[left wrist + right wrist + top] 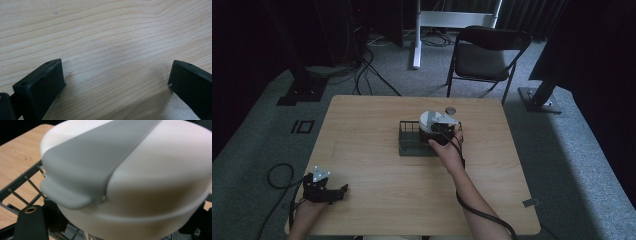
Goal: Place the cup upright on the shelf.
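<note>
A round white container (430, 120) with a grey band across its lid (100, 157) stands in the right part of a black wire rack (409, 142) at the table's middle. My right gripper (441, 132) reaches over the rack's near side and is shut on the container, one black jaw on each flank (115, 216). Rack wires (22, 187) show below and to the left of the container. My left gripper (343, 192) rests at the table's front left corner, its jaws spread wide open (116, 72) over bare wood with nothing between them.
A small grey disc (450, 110) lies on the wooden table (377, 170) just behind the container. A folding chair (487, 55) stands beyond the far edge, with stand bases and cables on the floor. A small grey tag (530, 202) sits at the table's right front edge.
</note>
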